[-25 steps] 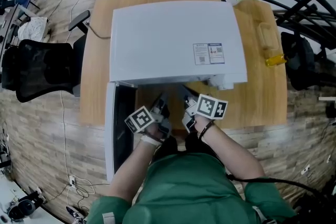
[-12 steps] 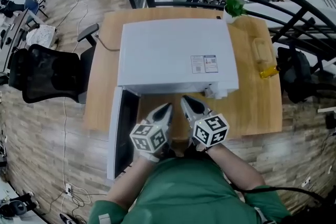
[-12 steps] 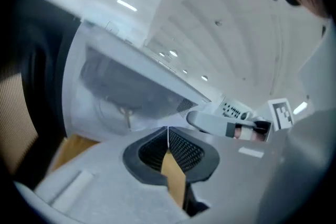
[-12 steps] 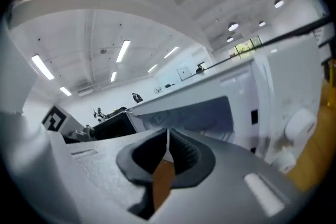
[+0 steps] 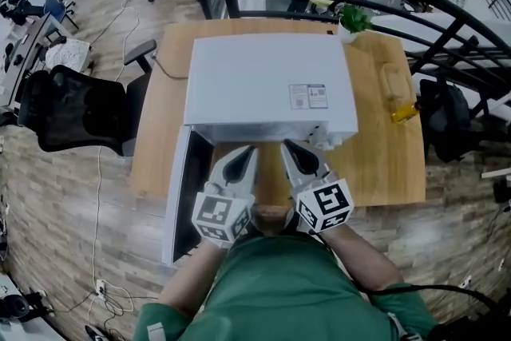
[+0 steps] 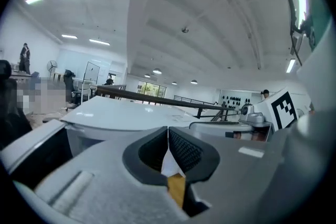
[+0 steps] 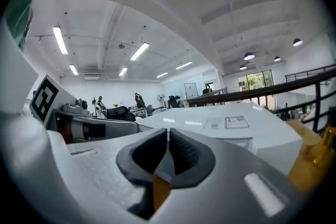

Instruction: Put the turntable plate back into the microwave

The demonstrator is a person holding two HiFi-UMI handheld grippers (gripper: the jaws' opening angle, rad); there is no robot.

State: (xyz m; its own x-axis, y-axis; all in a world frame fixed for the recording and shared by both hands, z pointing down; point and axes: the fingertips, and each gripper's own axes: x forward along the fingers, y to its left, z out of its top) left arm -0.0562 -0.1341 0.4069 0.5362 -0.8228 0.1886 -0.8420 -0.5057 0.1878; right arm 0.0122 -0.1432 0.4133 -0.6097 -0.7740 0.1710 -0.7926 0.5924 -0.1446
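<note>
The white box-shaped microwave [image 5: 267, 84] stands on the wooden desk [image 5: 387, 164], its door [image 5: 182, 196] open. The left tool [image 5: 242, 160] and right tool [image 5: 294, 156] hover before it, both closed and empty.

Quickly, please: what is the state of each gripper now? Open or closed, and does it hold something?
Left gripper: closed, jaws together, holding nothing.
Right gripper: closed, jaws together, holding nothing.

Ahead of me the white microwave [image 5: 267, 84] sits square on the wooden desk [image 5: 391, 164], a small label [image 5: 308, 96] on its top, its door [image 5: 182, 204] swung wide open on its left side.
</note>
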